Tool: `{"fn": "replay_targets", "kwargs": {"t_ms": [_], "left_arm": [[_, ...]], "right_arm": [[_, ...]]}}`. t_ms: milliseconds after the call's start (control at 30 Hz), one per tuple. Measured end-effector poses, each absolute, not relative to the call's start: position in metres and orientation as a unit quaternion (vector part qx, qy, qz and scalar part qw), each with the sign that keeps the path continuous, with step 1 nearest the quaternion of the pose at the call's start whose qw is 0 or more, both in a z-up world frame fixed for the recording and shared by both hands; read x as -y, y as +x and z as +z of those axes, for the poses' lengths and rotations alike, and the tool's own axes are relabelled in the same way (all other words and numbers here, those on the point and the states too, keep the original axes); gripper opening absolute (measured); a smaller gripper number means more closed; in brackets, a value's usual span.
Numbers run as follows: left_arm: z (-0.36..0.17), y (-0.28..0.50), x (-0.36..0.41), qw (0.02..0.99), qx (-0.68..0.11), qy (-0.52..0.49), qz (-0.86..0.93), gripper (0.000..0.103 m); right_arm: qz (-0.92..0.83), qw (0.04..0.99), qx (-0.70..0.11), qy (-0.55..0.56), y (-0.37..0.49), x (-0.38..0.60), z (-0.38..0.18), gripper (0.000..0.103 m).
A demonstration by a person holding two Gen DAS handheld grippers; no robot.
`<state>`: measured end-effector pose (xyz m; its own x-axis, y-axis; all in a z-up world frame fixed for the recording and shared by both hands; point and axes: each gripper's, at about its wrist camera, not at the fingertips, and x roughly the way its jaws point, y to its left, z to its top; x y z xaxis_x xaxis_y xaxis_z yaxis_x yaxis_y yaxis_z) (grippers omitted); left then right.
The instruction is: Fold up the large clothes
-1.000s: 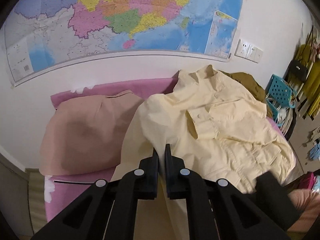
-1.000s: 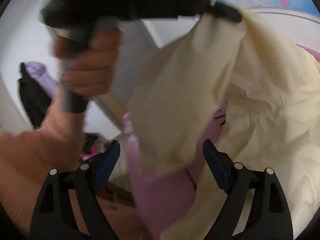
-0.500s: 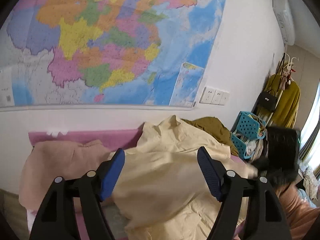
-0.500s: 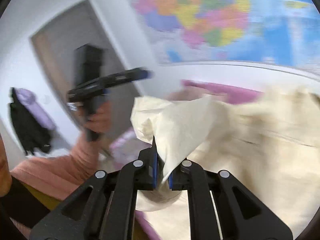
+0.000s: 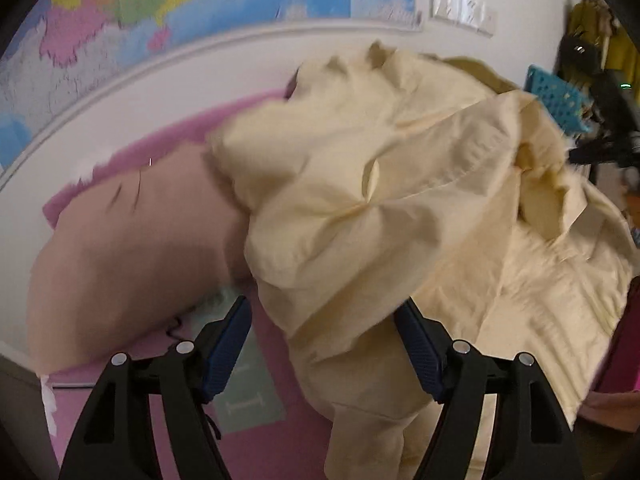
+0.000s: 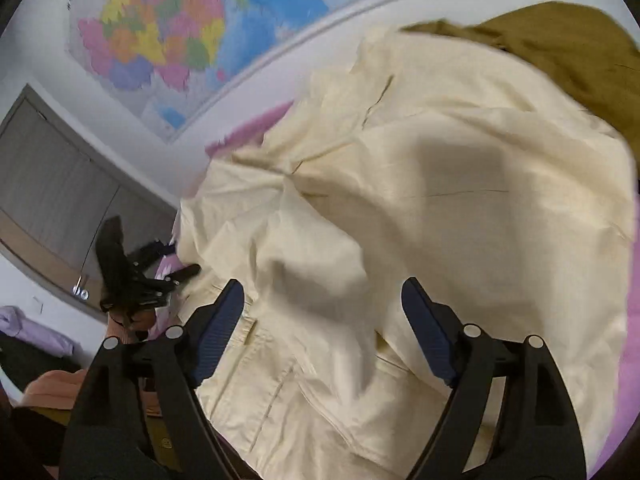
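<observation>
Presently catalogued, item by item.

Item one: a large cream-yellow shirt [image 5: 380, 184], lying crumpled and partly doubled over on a bed covered by a pink sheet [image 5: 168, 140]. One flap is seen folded across the middle, its lower edge hanging toward the near side of the bed. In the right wrist view the same garment [image 6: 420, 200] fills most of the picture, with a seam and a pocket edge visible near the bottom.

Item two: a tan-pink garment [image 5: 132, 248], laid flat on the sheet just beside the shirt, their edges touching.

Item three: an olive-brown garment [image 6: 560, 48], bunched at the far end of the bed, partly covered by the shirt.

Item four: the left tongs [image 5: 322, 344], spread wide, blue pads well apart. Cloth is seen between and beyond the pads, but nothing is gripped.

Item five: the right tongs [image 6: 322, 320], jaws opening, already wide. The shirt lies beneath and between them; nothing is pinched by the pads.

Item six: a coloured wall map [image 5: 180, 4], hung above the bed; white wall switches [image 5: 464, 8] are noted to its right.

Item seven: a teal plastic basket [image 5: 560, 100], behind the shirt's far corner.

Item eight: a grey door [image 6: 52, 184], recorded in the right wrist view, with the other tongs held in a hand in front of it.
</observation>
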<state>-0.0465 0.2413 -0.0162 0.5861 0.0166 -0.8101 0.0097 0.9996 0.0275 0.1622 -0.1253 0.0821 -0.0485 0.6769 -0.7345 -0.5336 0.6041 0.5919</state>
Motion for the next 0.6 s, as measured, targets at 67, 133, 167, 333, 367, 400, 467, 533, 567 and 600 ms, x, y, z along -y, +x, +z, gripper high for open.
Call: {"fn": "replay_targets", "kwargs": {"t_ms": [67,133,167,333,367,400,467,533,567,600], "left_arm": [[-0.019,-0.043,-0.248,0.891,-0.455,0.004,0.009,0.072],[-0.015,-0.042,-0.251,0.896,-0.443,-0.001,0.009,0.071],[-0.012,-0.042,-0.250,0.899,-0.437,-0.002,0.005,0.071],[-0.015,-0.044,-0.247,0.899,-0.438,0.003,0.000,0.065],[-0.017,-0.046,-0.247,0.898,-0.439,0.005,0.002,0.064],[-0.019,-0.046,-0.248,0.897,-0.442,0.006,0.005,0.064],[-0.024,-0.048,-0.253,0.893,-0.450,0.004,0.012,0.064],[-0.027,-0.051,-0.256,0.891,-0.453,-0.002,-0.003,0.064],[-0.027,-0.052,-0.253,0.891,-0.453,0.002,-0.009,0.065],[-0.028,-0.053,-0.250,0.892,-0.452,0.014,-0.005,0.065]], "right_arm": [[0.449,0.692,-0.562,0.060,0.146,0.118,0.088,0.090],[0.457,0.699,-0.549,0.042,0.130,0.112,0.086,0.091],[0.455,0.703,-0.546,0.024,0.124,0.105,0.083,0.091],[0.470,0.694,-0.544,0.039,0.132,0.087,0.061,0.006],[0.472,0.705,-0.527,0.042,0.136,0.094,0.072,0.006],[0.468,0.721,-0.508,0.052,0.146,0.104,0.087,0.004],[0.454,0.750,-0.476,0.072,0.166,0.123,0.116,0.003],[0.436,0.773,-0.455,0.072,0.185,0.137,0.137,0.003],[0.427,0.779,-0.455,0.065,0.190,0.135,0.139,0.003],[0.416,0.783,-0.461,0.050,0.195,0.134,0.135,0.003]]}}
